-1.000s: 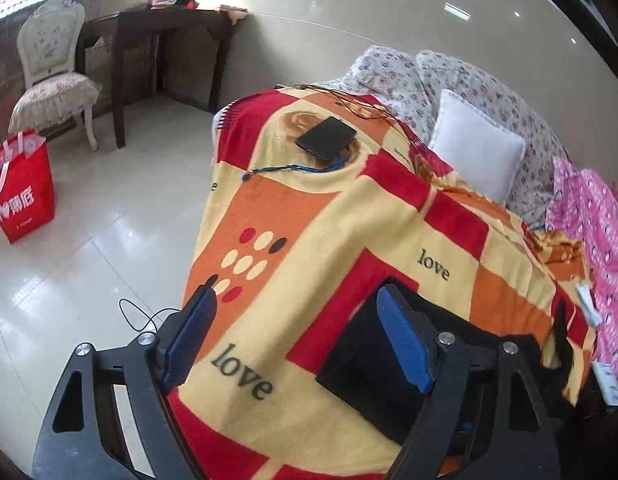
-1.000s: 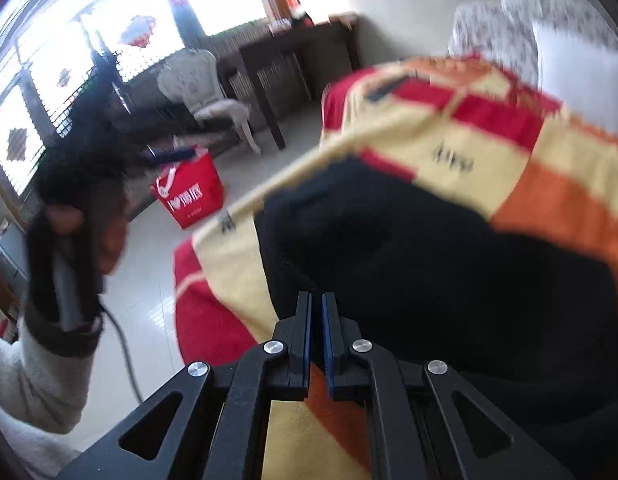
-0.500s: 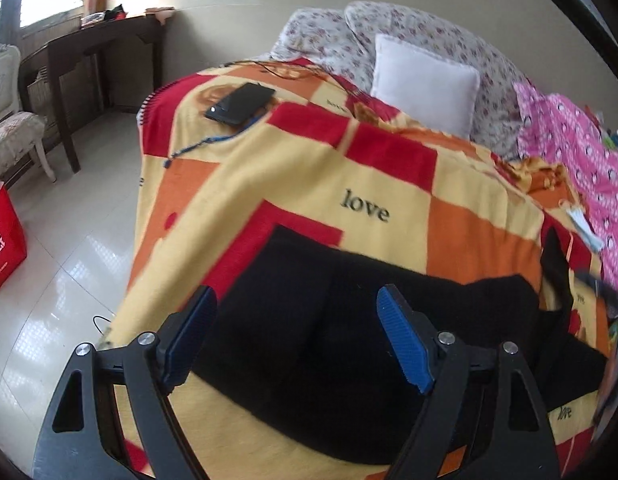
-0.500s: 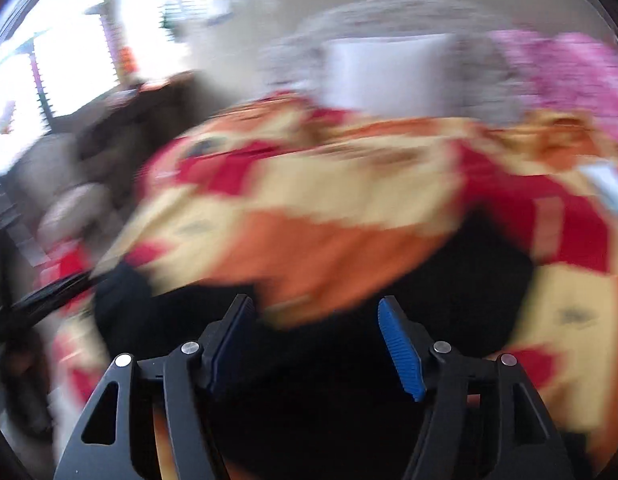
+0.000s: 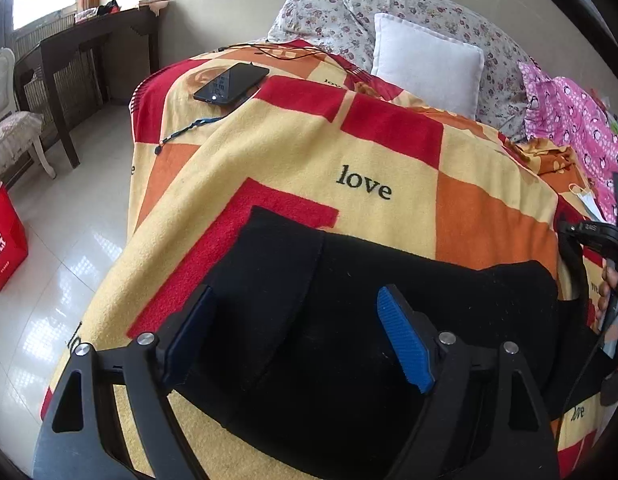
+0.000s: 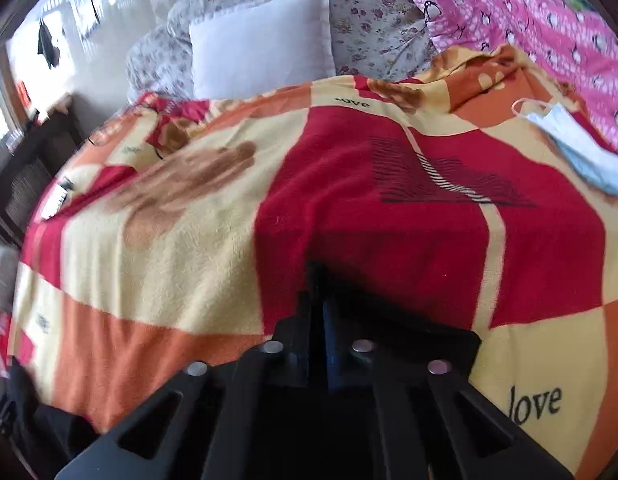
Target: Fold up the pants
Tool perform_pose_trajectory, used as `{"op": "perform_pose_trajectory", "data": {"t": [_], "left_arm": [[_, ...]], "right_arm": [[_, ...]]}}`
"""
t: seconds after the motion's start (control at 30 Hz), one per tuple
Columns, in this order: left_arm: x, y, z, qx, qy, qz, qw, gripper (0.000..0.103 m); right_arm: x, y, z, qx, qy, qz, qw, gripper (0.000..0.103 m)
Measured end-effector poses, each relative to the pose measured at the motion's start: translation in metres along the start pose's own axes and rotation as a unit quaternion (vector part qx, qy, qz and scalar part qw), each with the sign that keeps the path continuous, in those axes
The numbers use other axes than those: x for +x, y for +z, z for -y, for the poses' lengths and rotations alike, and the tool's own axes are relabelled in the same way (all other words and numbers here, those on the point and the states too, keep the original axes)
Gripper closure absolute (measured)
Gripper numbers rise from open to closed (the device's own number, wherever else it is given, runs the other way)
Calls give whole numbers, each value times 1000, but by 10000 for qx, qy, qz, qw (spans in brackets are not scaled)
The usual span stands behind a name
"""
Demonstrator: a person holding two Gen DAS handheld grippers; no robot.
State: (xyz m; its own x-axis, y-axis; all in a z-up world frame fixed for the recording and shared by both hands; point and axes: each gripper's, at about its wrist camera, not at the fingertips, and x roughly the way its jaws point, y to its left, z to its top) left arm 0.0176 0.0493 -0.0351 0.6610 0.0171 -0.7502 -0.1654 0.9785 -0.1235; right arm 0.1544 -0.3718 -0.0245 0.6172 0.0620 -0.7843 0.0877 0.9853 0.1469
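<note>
Since half a second ago, right tongs [image 6: 319,312] have snapped from spread to clenched, apparently pinching black fabric at the edge of the black fleece pants [image 5: 389,320]. Left tongs [image 5: 297,336] hover released above the same pants, which lie part-folded on the red, orange and cream checked blanket [image 5: 389,152], long axis running crosswise from left tongs toward right; left is nearer the loose end.

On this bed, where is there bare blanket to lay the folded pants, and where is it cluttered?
Bare blanket lies between the phone and the pants, around the "love" print. In the right view, the red patch left of the mask is also free. Crowded: the head end with the white pillow and cables, and the pink bedding side.
</note>
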Motion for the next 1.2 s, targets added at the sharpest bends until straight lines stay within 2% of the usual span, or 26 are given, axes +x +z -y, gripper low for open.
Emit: {"op": "perform_pose_trajectory", "data": {"t": [0.1,0.17,0.27,0.4,0.47,0.53,0.63,0.87,0.93,0.97,1.0,1.03,1.1,1.17,1.2], "left_arm": [[-1,0,1,11,17,-4,10000,20],[-1,0,-1,-14,-17,0,10000,20],[-2,-1,-2,-25,-48,-10,10000,20],[-3,-2,-2,31,-14,-20,10000,20],[-4,-3,0,62,16,-31,10000,20],[-4,-3,1,102,52,-23,9999,20],[-5,-2,3,151,117,-25,9998,20],[-14,2,-2,77,149,54,9998,20],[-15,2,-6,45,154,65,9998,20],[-15,2,-8,24,162,66,9998,20],[-16,2,-11,1,176,66,9998,20],[-16,2,-14,-19,199,63,9998,20],[-18,3,-22,-56,288,94,9995,20],[-19,5,-32,-180,382,144,9990,20],[-18,6,-35,-245,387,153,9988,20]], "right_arm": [[-30,-6,15,99,379,224,9990,99],[-74,-22,29,123,613,533,9966,99],[-151,-66,57,142,639,1011,9927,99],[-214,-125,110,603,647,1158,9893,99],[-219,-157,134,792,528,914,9913,99],[-204,-182,148,948,461,530,9930,99],[-185,-201,152,1014,421,235,9937,99],[-213,-196,143,811,550,546,9937,99],[-203,-196,140,570,301,209,9977,94],[-196,-196,139,483,27,27,9988,82],[-193,-196,139,462,-248,-62,9986,77],[-196,-195,139,487,-325,-33,9983,76],[-212,-188,134,568,-184,273,9978,76],[-227,-177,118,553,275,664,9959,66],[-228,-172,109,510,494,755,9946,65]]}}
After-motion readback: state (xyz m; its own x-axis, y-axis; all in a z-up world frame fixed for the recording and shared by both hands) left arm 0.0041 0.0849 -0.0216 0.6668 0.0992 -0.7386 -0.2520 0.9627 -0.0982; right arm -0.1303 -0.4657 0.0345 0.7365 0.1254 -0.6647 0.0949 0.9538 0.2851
